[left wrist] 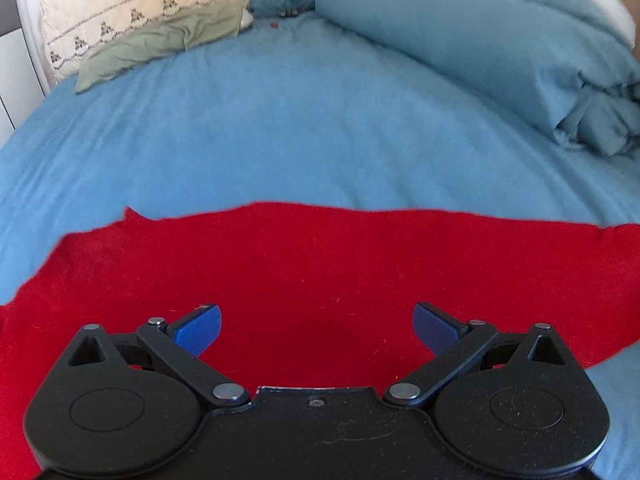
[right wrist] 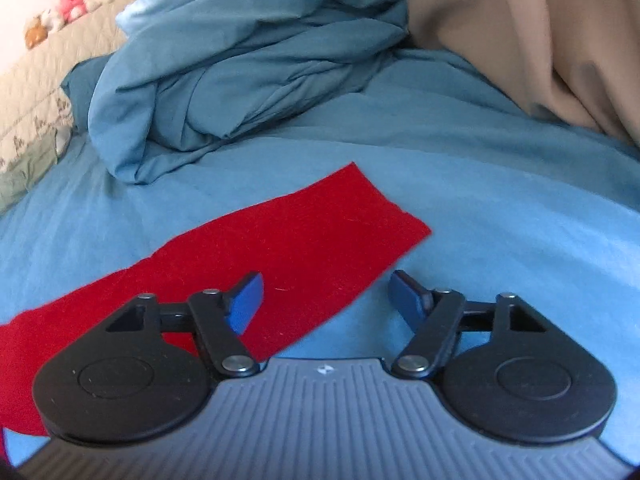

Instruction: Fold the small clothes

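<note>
Where the flat red felt-like cloth (left wrist: 320,280) lies spread on the light blue bed sheet (left wrist: 280,128), its long axis runs across the left wrist view from side to side, far edge nearly straight with a small raised point at its left end. Seen from the right wrist view, the same red cloth (right wrist: 280,248) tapers into a long strip running diagonally up to the right and ending in a squared end on the sheet (right wrist: 500,220).

Left gripper (left wrist: 316,328): jaws spread wide, blue pads clear of each other, over the middle of the cloth with nothing pinched; contact with the fabric cannot be told. Right gripper (right wrist: 326,300): jaws apart, released, straddling the strip's near right edge, one pad over the cloth and the other over bare sheet.

No containers are in view.

Beyond the cloth's far edge the sheet is bare as far as a bunched darker blue duvet (right wrist: 240,60) to the right rear and a cream embroidered pillow (left wrist: 140,12) with a pale green pillow (left wrist: 160,44) to the left rear. Beige curtain fabric (right wrist: 520,40) hangs right of the duvet. Small plush toys (right wrist: 80,0) line a ledge behind the pillows.
</note>
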`<state>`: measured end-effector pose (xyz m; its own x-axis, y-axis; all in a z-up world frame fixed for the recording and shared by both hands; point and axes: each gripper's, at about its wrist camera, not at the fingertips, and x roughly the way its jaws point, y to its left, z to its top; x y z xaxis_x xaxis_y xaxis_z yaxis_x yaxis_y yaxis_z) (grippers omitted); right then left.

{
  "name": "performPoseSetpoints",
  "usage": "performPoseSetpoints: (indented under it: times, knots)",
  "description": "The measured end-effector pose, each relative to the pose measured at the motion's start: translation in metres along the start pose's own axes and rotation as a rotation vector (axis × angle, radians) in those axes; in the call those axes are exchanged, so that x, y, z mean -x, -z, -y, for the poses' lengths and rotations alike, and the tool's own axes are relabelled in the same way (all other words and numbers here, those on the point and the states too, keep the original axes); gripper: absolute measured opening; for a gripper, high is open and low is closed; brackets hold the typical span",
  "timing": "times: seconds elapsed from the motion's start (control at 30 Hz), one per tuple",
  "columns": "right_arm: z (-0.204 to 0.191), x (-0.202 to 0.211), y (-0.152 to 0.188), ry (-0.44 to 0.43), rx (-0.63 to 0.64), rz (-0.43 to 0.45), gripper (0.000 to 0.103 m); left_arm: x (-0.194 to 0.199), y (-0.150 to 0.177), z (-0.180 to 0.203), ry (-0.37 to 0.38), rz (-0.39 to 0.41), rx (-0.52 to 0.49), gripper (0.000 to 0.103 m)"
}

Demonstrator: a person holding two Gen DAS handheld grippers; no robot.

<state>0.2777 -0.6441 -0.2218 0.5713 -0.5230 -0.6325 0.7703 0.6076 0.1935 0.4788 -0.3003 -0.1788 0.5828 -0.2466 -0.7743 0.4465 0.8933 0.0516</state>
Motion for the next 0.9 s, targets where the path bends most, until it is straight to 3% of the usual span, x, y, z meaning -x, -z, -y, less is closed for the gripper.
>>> performPoseSetpoints:
  times: [0.1, 0.27, 0.4, 0.47, 0.6, 0.73, 0.9]
  knots:
    - [-0.01, -0.005, -0.001, 0.035, 0.008, -0.001, 0.063, -0.019, 0.001, 0.004, 0.008, -0.061, 0.024, 0.103]
    - [-0.014, -0.008, -0.006, 0.088, 0.017, -0.021, 0.023, -0.032, 0.002, 0.008, -0.002, -0.107, 0.038, 0.103]
    - [-0.026, -0.002, -0.019, 0.105, 0.06, -0.031, 0.02, -0.028, -0.007, -0.002, 0.01, -0.133, 0.056, 0.103]
    - [-0.038, 0.012, -0.03, 0.077, 0.092, -0.007, 0.02, -0.015, -0.016, -0.007, -0.016, -0.103, 0.049, 0.103]
    - [-0.081, 0.053, -0.054, -0.045, 0.153, 0.052, 0.02, 0.027, -0.026, -0.036, -0.048, -0.02, 0.033, 0.103]
    - [-0.151, 0.102, -0.071, -0.215, 0.233, 0.109, 0.02, 0.067, -0.028, -0.08, -0.074, 0.026, 0.048, 0.103]
    - [-0.256, 0.155, -0.056, -0.49, 0.328, 0.128, 0.02, 0.1, -0.017, -0.149, -0.156, 0.045, 0.089, 0.103]
